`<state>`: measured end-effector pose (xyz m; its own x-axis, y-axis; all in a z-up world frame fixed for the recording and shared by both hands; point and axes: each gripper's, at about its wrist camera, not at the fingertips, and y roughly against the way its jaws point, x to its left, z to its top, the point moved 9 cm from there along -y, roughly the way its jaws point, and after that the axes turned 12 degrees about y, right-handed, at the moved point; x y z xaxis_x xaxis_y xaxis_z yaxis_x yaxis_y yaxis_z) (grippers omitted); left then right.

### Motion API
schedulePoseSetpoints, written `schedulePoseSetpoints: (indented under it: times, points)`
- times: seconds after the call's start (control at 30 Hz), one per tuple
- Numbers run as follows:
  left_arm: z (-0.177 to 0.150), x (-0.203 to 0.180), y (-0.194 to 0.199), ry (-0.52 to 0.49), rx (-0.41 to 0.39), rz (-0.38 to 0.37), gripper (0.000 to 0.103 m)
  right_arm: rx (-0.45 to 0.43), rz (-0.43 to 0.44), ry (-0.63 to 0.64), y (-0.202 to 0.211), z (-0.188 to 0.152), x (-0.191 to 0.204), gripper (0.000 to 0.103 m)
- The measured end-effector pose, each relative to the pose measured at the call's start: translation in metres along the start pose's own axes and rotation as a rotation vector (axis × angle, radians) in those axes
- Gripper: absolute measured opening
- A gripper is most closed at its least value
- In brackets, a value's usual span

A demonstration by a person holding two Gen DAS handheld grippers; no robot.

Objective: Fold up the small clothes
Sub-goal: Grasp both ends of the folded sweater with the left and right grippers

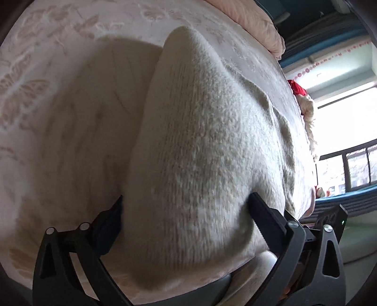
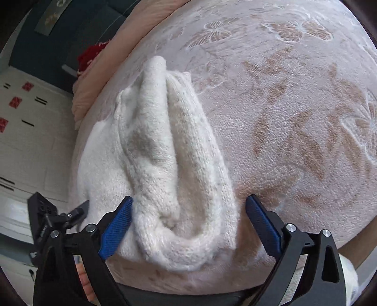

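A cream knitted garment (image 1: 200, 141) lies folded into a long thick bundle on the pink butterfly-patterned bedspread (image 1: 47, 94). My left gripper (image 1: 186, 208) is open just above its near end. The bundle runs up between the two wide-spread fingers, and I cannot tell whether they touch it. In the right wrist view the same garment (image 2: 169, 153) shows a deep crease down its middle and a flatter layer under it on the left. My right gripper (image 2: 189, 201) is open too. Its blue pads (image 2: 116, 226) stand on either side of the near end.
A peach quilt (image 1: 254, 21) and a red item (image 1: 298, 88) lie at the bed's far side, with a bright window (image 1: 348, 131) beyond. White cupboards with red stickers (image 2: 23, 106) stand left of the bed. The bed's near edge (image 2: 188, 291) runs just under both grippers.
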<state>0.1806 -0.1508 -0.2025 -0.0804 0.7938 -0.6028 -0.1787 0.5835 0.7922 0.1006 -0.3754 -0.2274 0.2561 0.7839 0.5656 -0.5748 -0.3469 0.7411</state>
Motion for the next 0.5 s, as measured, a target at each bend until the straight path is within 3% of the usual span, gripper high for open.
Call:
schedulePoseSetpoints:
  times: [0.1, 0.13, 0.17, 0.2, 0.23, 0.27, 0.37, 0.5]
  points:
    - [0.001, -0.008, -0.006, -0.005, 0.022, 0.0, 0.098, -0.005, 0.039, -0.018, -0.011, 0.009, 0.002, 0.097]
    - [0.001, -0.011, -0.006, -0.01, 0.034, 0.002, 0.097, -0.006, 0.052, -0.022, -0.014, 0.014, 0.005, 0.088]
    - [0.001, -0.013, -0.005, -0.011, 0.035, 0.007, 0.09, -0.004, 0.08, -0.024, -0.016, 0.018, 0.013, 0.066]
    - [0.001, -0.015, -0.004, -0.013, 0.038, 0.01, 0.086, 0.01, 0.084, -0.036, -0.019, 0.02, 0.017, 0.059]
    - [0.0, -0.015, -0.001, -0.018, 0.044, 0.014, 0.076, 0.012, 0.085, -0.047, -0.022, 0.021, 0.02, 0.047]
    - [-0.001, -0.018, 0.001, -0.019, 0.046, 0.016, 0.066, 0.008, 0.093, -0.056, -0.022, 0.024, 0.023, 0.041]
    - [0.0, -0.028, 0.018, -0.035, 0.052, 0.004, 0.053, -0.034, 0.068, 0.001, -0.005, 0.032, 0.04, 0.036]
    - [-0.008, -0.059, 0.05, -0.125, 0.022, -0.011, 0.052, -0.113, 0.053, 0.063, 0.04, 0.042, 0.067, 0.034]
